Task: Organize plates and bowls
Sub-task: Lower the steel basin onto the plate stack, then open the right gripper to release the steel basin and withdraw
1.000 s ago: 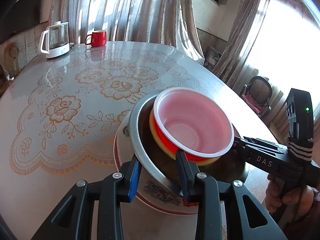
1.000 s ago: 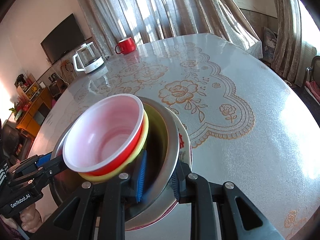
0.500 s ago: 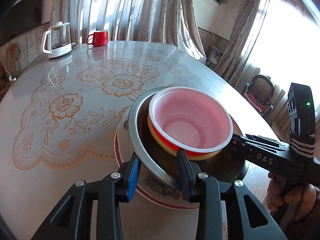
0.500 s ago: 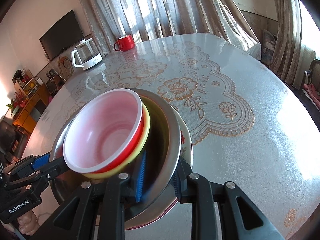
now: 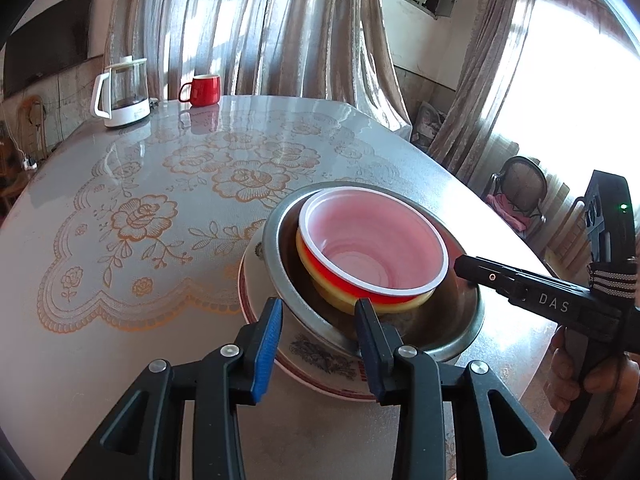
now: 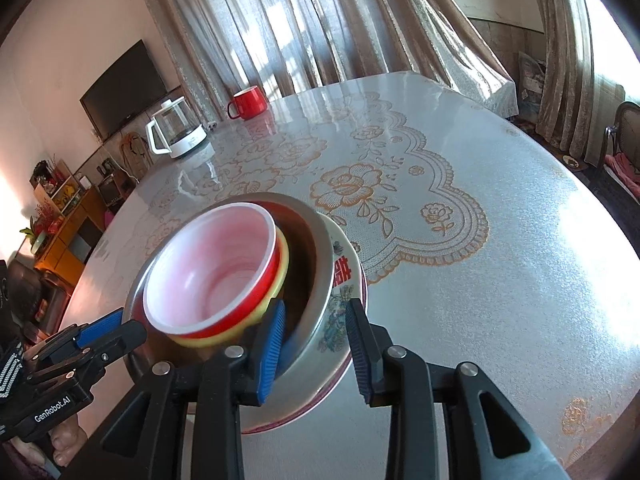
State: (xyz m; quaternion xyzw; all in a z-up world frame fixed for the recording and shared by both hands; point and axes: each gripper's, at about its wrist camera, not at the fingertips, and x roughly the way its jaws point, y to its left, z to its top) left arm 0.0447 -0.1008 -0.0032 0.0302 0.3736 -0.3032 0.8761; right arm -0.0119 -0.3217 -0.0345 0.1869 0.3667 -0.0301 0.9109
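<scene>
Sunlit curtains point(image 5: 260, 28), wall television point(image 6: 124, 88), wooden chair point(image 5: 520, 196)

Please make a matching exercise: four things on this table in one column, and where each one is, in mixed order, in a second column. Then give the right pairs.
1. red bowl
2. metal basin
3. patterned plate
4. red mug

A. at the table's far edge, beside the kettle
B. lowest of the stack
C. nested in the yellow bowl
D. directly on the plate

Pairs: 1-C, 2-D, 3-B, 4-A
</scene>
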